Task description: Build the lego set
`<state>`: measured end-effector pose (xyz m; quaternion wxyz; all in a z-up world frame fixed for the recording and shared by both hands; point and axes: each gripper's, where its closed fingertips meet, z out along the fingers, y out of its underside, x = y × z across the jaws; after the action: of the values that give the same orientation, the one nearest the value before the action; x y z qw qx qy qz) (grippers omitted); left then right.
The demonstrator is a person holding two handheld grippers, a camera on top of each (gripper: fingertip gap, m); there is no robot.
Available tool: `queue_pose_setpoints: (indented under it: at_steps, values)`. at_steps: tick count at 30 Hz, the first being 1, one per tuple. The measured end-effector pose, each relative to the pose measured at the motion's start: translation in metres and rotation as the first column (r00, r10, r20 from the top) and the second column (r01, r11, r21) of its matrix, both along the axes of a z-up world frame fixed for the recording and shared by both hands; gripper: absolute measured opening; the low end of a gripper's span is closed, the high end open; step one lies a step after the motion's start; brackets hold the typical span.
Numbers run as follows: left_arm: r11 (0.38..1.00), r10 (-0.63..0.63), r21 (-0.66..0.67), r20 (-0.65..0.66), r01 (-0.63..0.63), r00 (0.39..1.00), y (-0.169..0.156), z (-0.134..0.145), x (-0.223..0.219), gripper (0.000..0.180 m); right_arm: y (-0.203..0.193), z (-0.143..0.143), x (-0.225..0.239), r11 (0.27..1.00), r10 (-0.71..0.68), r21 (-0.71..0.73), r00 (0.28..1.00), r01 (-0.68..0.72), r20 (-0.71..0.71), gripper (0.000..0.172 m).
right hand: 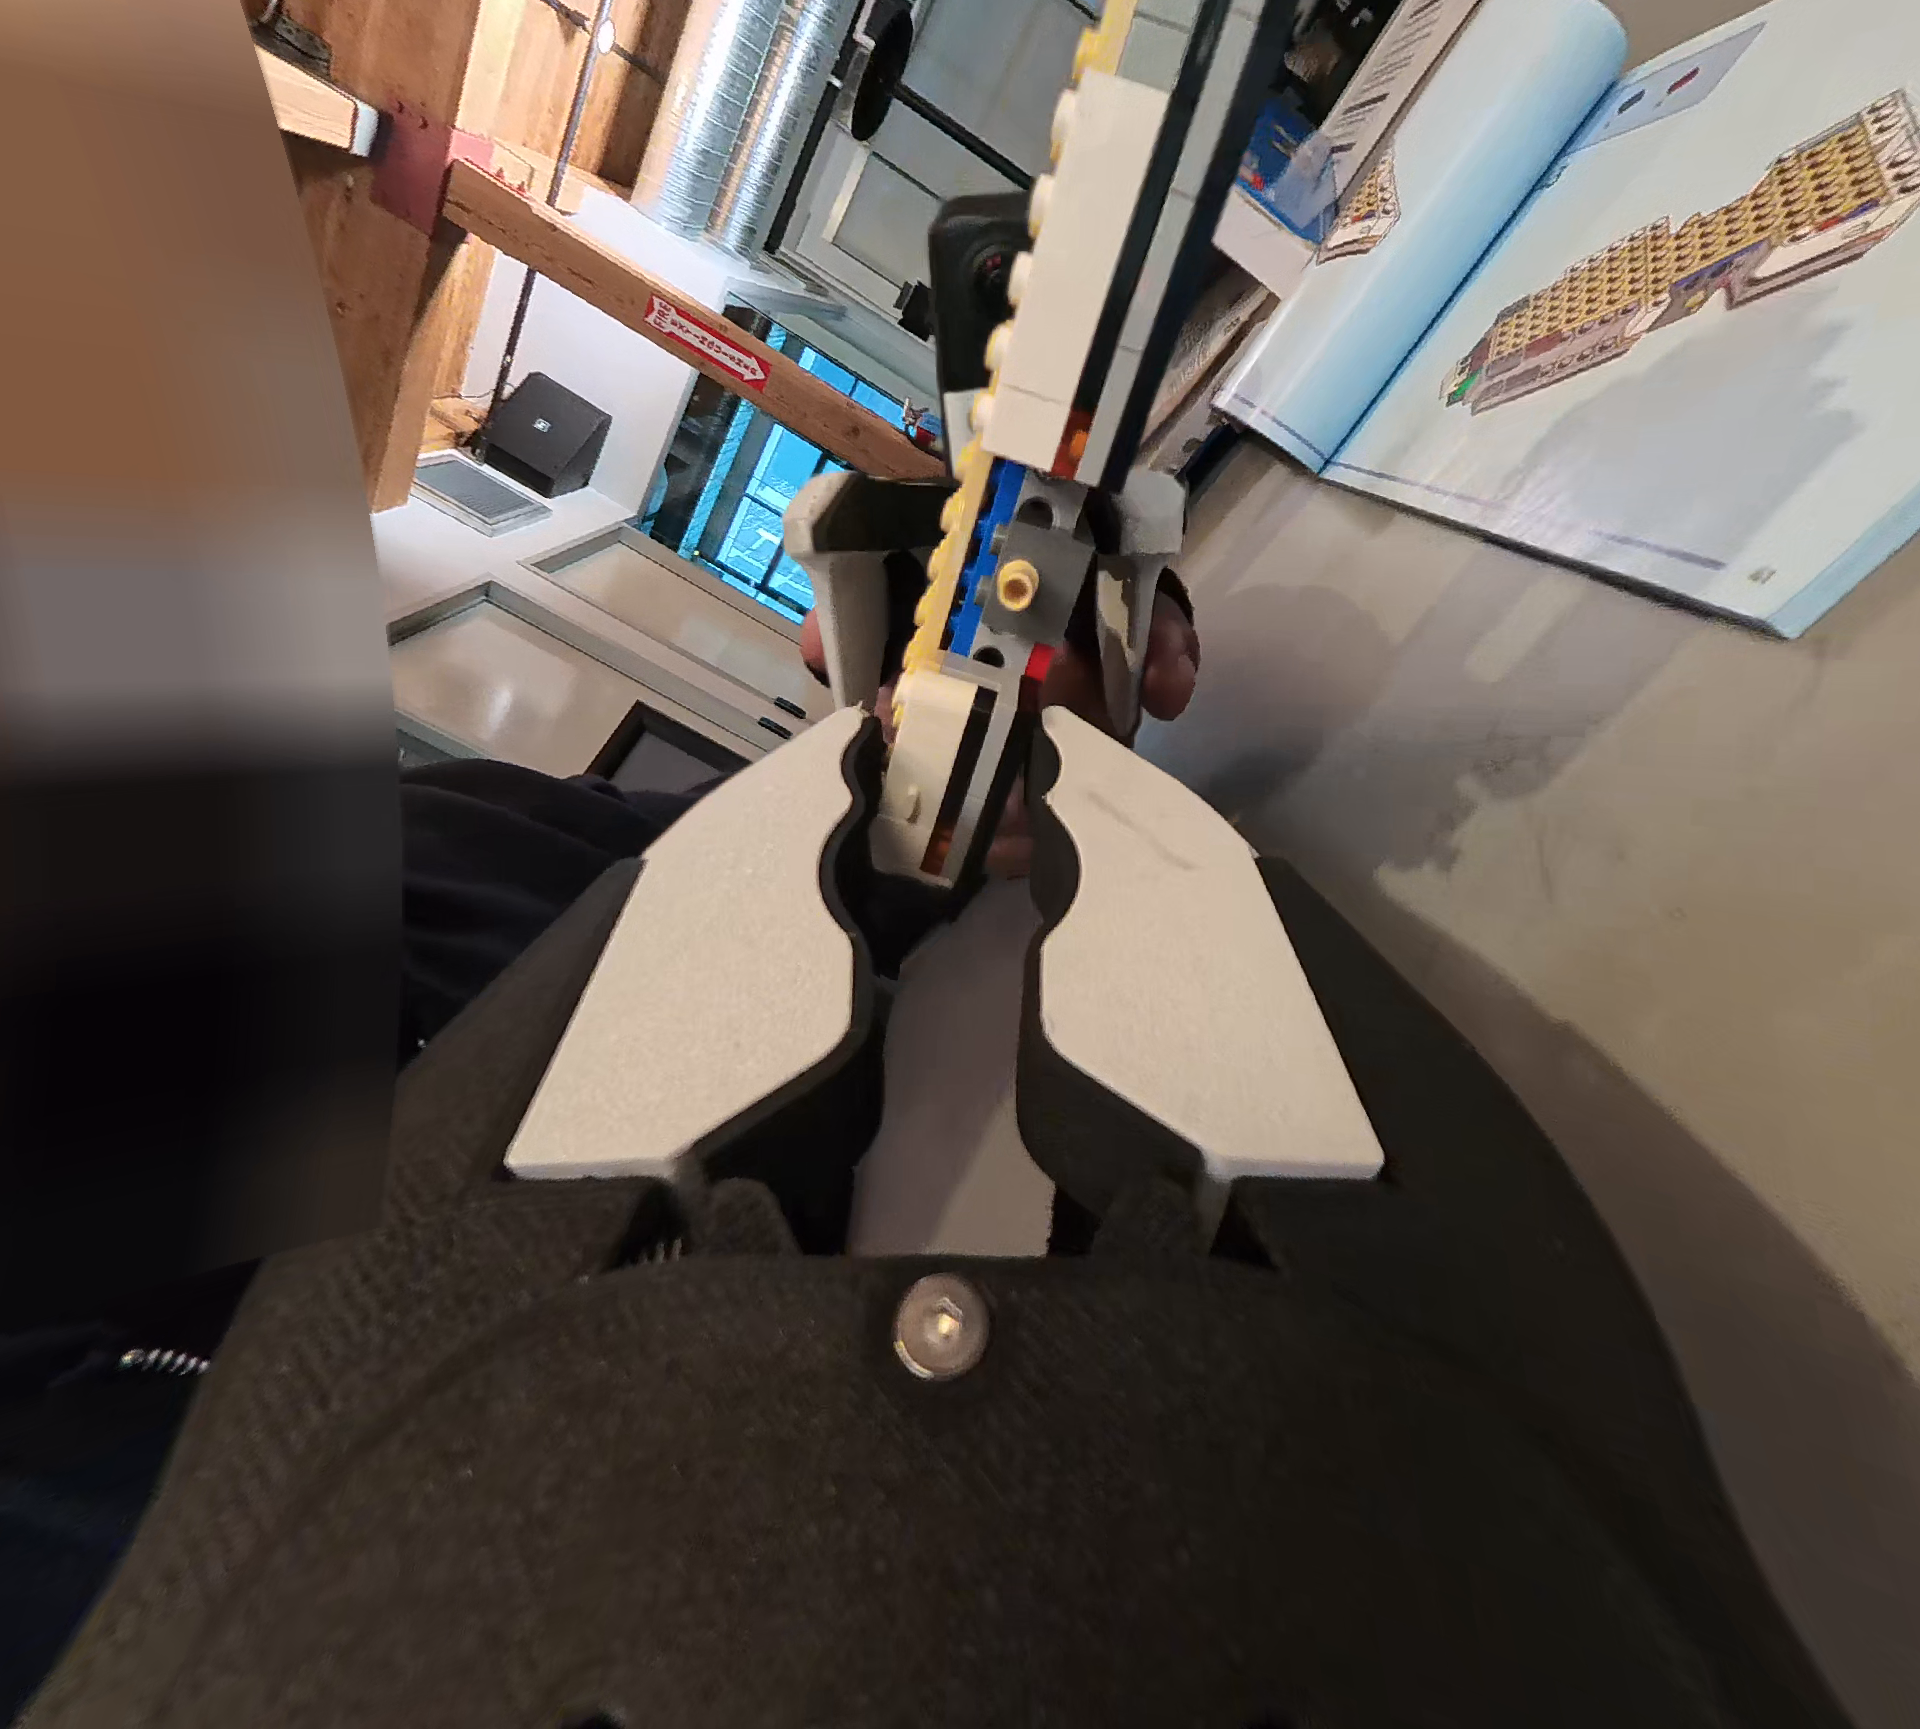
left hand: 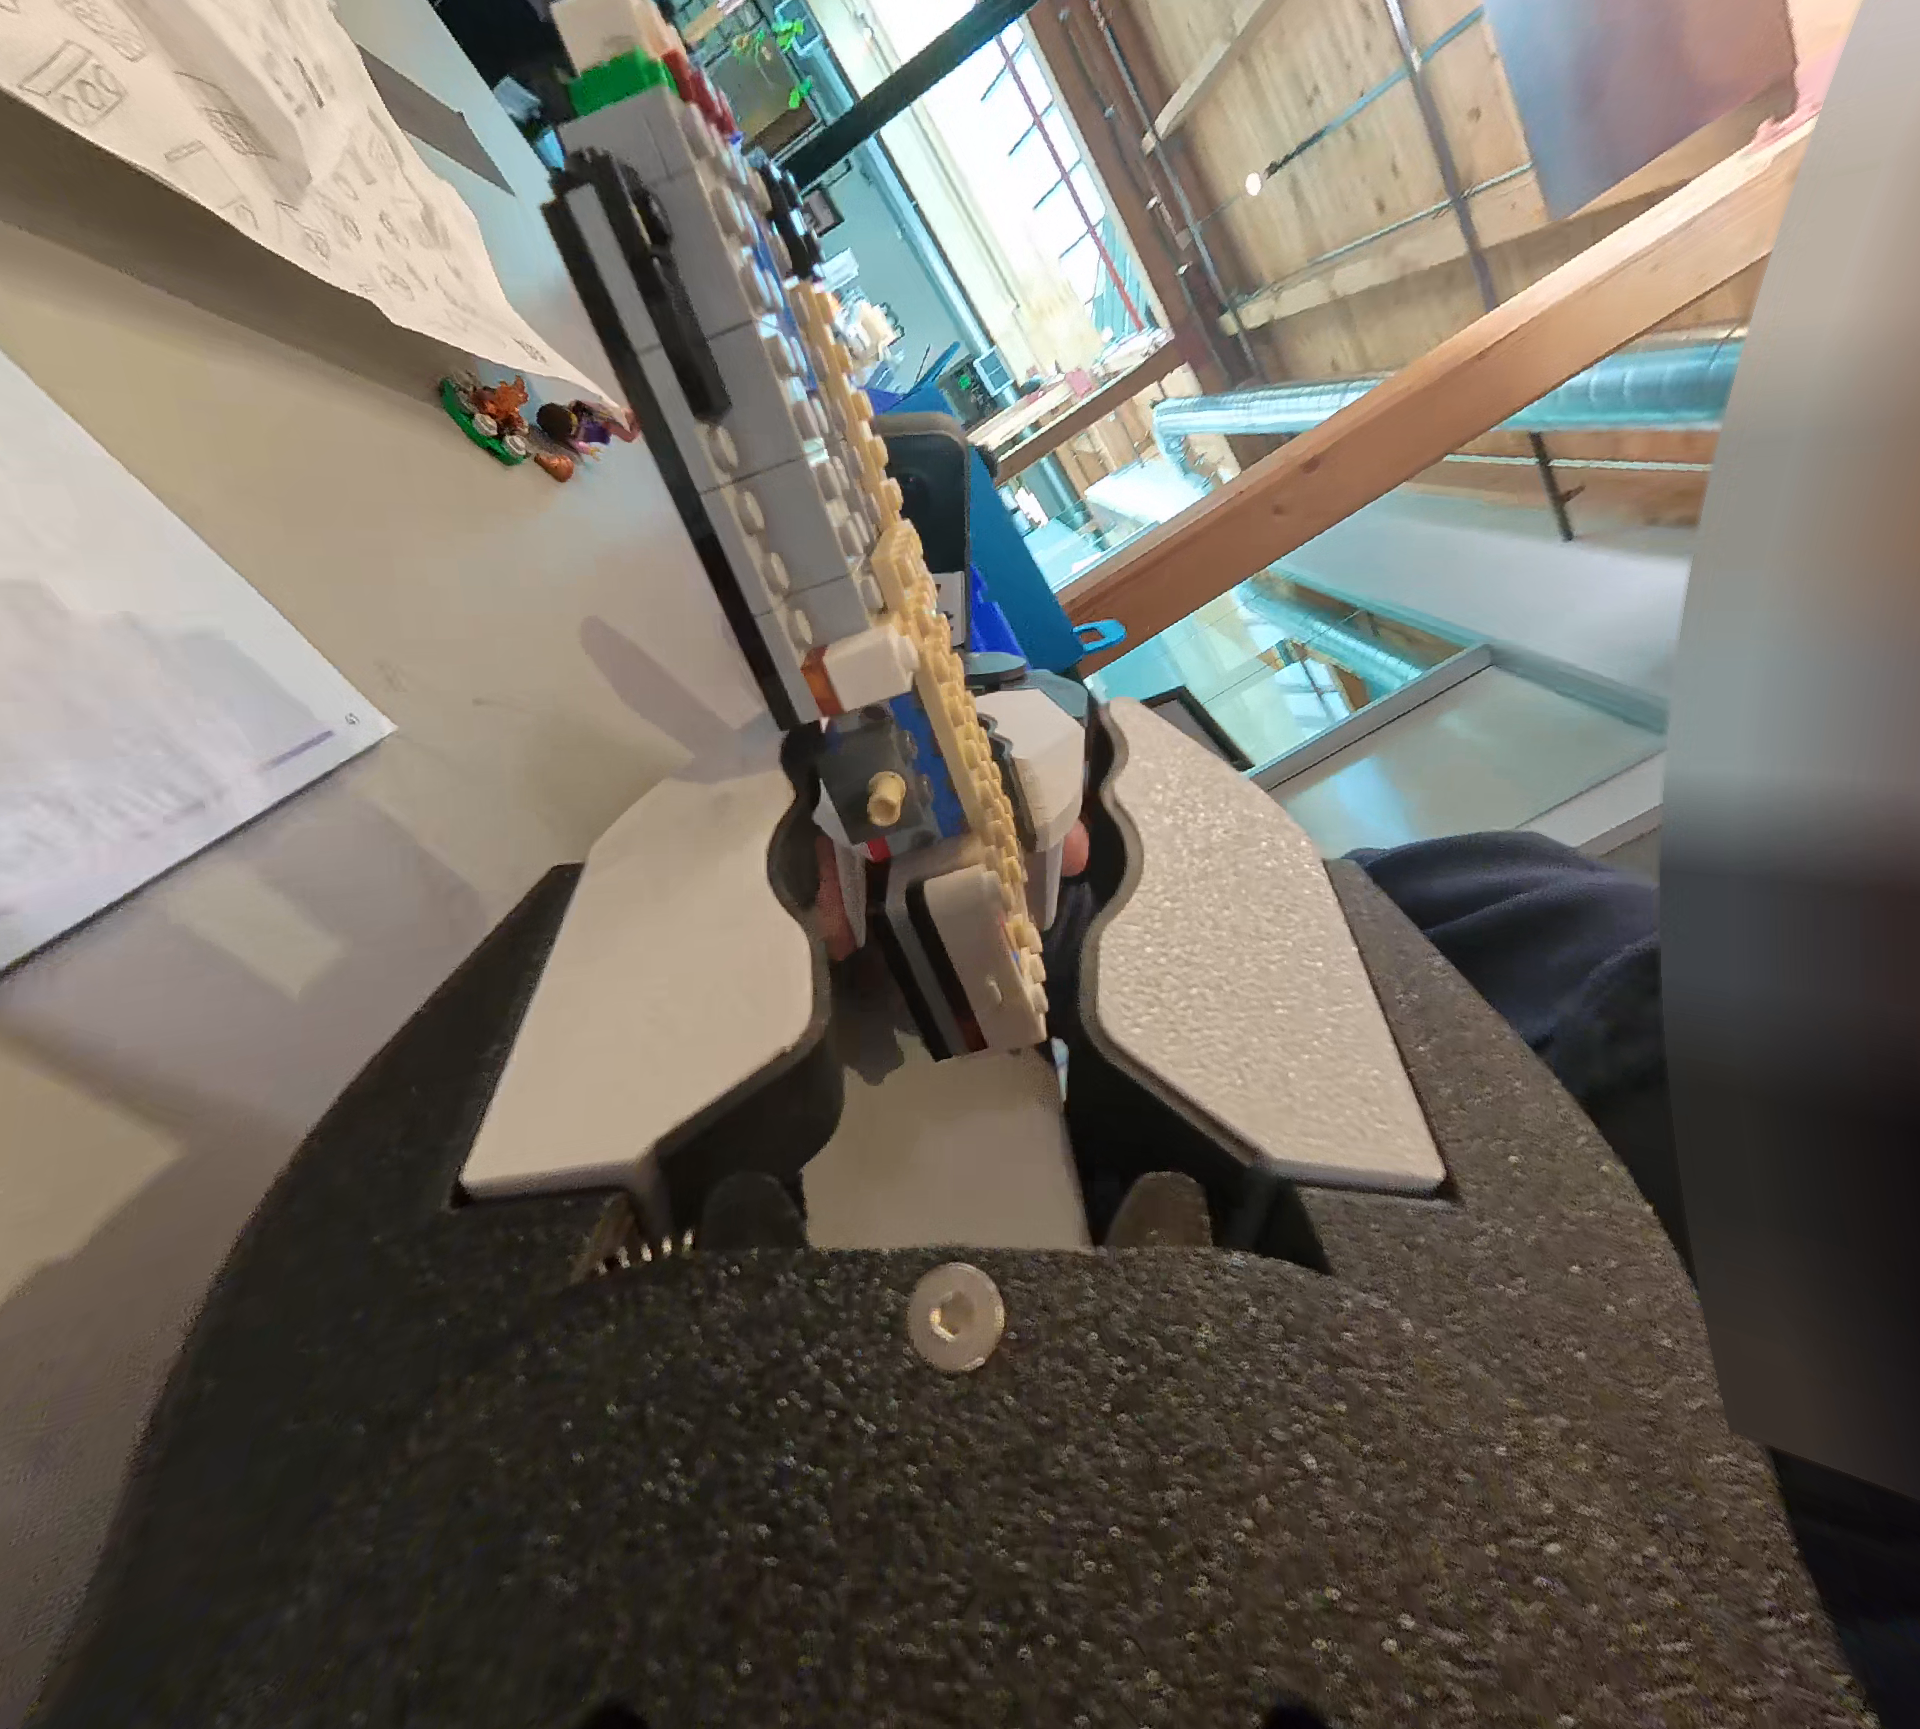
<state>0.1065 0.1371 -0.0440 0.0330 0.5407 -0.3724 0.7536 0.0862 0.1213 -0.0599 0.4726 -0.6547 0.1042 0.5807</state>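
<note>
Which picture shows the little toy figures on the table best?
The left wrist view. The toy figures stand in plain sight on the grey table, beside the printed sheet. The right wrist view does not show them.

We see a long toy-brick build [left hand: 727,432] tilted up off the table [left hand: 364,557]: grey studded plates over a black edge, a tan plate along one side, blue bricks, and a dark grey block with a tan peg near its lower end.

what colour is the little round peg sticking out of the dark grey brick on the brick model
Tan: the peg on the dark grey brick shows best in the right wrist view.
</note>
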Motion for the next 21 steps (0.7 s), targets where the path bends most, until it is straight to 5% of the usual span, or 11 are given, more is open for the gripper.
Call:
queue_pose_setpoints:
  at_steps: [6,21]
  values:
    - [0.985,0.063,-0.158,-0.024,-0.066,0.998,0.020,-0.006,-0.006,0.042,-0.001,0.000,0.002,1.000,-0.016,0.003,1.000,0.016,-0.020,0.026]
    - [0.996,-0.020,-0.091,-0.099,0.011,0.995,-0.003,-0.018,-0.007,0.041,0.002,-0.004,0.018,0.993,-0.114,-0.021,0.992,0.113,-0.045,0.026]
